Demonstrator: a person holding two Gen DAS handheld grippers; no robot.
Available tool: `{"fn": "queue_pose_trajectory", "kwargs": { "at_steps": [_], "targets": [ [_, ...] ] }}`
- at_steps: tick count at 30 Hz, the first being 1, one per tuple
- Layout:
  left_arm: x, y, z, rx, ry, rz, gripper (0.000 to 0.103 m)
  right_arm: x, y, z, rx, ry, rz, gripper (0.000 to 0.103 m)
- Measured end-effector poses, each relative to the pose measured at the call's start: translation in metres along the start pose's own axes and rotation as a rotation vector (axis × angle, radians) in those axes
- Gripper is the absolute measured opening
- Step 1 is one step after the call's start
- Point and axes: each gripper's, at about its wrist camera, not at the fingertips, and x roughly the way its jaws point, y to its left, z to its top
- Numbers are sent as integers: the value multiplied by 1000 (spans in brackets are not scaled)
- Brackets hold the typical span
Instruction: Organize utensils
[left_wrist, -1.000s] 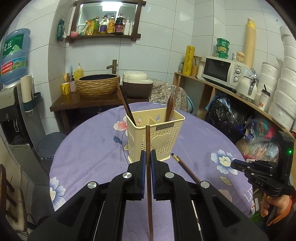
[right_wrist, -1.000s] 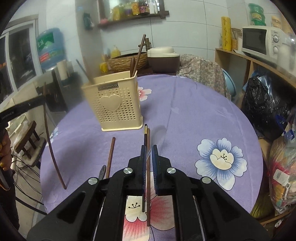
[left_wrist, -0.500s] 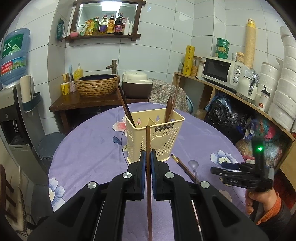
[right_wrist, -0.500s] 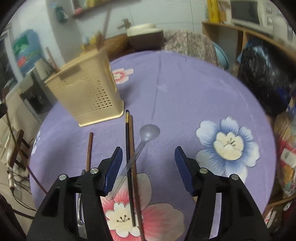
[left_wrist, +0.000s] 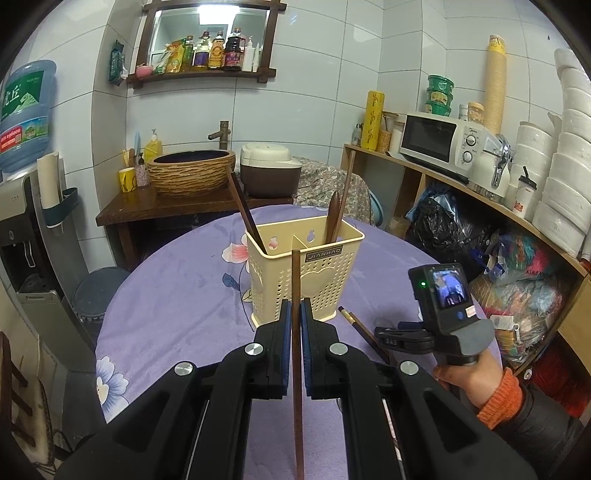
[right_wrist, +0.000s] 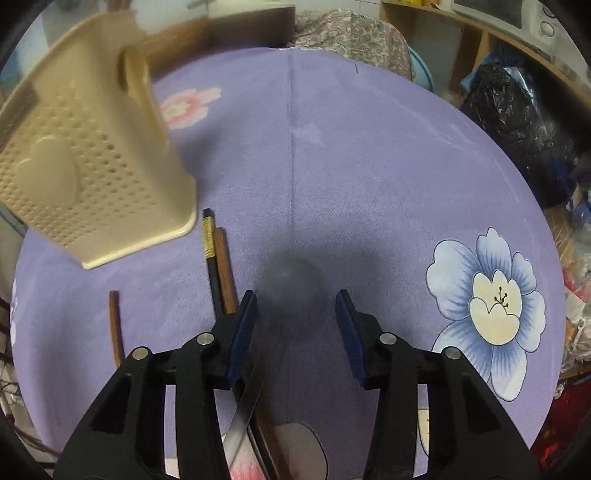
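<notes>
My left gripper (left_wrist: 295, 310) is shut on a brown chopstick (left_wrist: 296, 332), held upright in front of the cream utensil holder (left_wrist: 306, 277), which holds several brown utensils. My right gripper (right_wrist: 295, 310) is open, low over the purple tablecloth, its jaws either side of a spoon bowl (right_wrist: 291, 284) that looks dark and blurred. Two chopsticks (right_wrist: 218, 266) lie left of its left finger, another brown one (right_wrist: 115, 325) farther left. The holder (right_wrist: 85, 162) stands at upper left. The right gripper also shows in the left wrist view (left_wrist: 391, 338).
The round table (right_wrist: 369, 166) carries a floral cloth. A metal utensil handle (right_wrist: 243, 417) and a flat metal blade (right_wrist: 299, 450) lie under the right gripper. Shelves with a microwave (left_wrist: 439, 140) and bags (left_wrist: 443, 225) stand to the right; a sink counter (left_wrist: 177, 199) is behind.
My right gripper has opened, dropped toward the table and closed in on the spoon. My left gripper keeps its hold on the chopstick, nearly still.
</notes>
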Motion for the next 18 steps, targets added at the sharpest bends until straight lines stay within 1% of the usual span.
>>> {"fn": "queue_pose_trajectory", "kwargs": {
  "at_steps": [5,7,10,11,13,14,18],
  "targets": [
    [1,0,-1,0,0,-6,7,7,7,10,2,9,-30,45],
    [1,0,-1,-3,-1,-5,7,8,8,12,2,7,-31,38],
    [1,0,-1,-3,-2,-5,7,7,8,12,-7,2,-23,37],
    [1,0,-1,-5,-2,-5,7,6,6,11,1,-3,-7,37],
    [1,0,-1,-4,-3,-5,7,-1,0,9,25,-33,57,37],
    [1,0,-1,-5,-3,-5,7,-5,-2,9,24,-50,63,37],
    [-1,3,-1,-14,-6,-5,7,-45,-14,0,5,-169,142,37]
  ]
}}
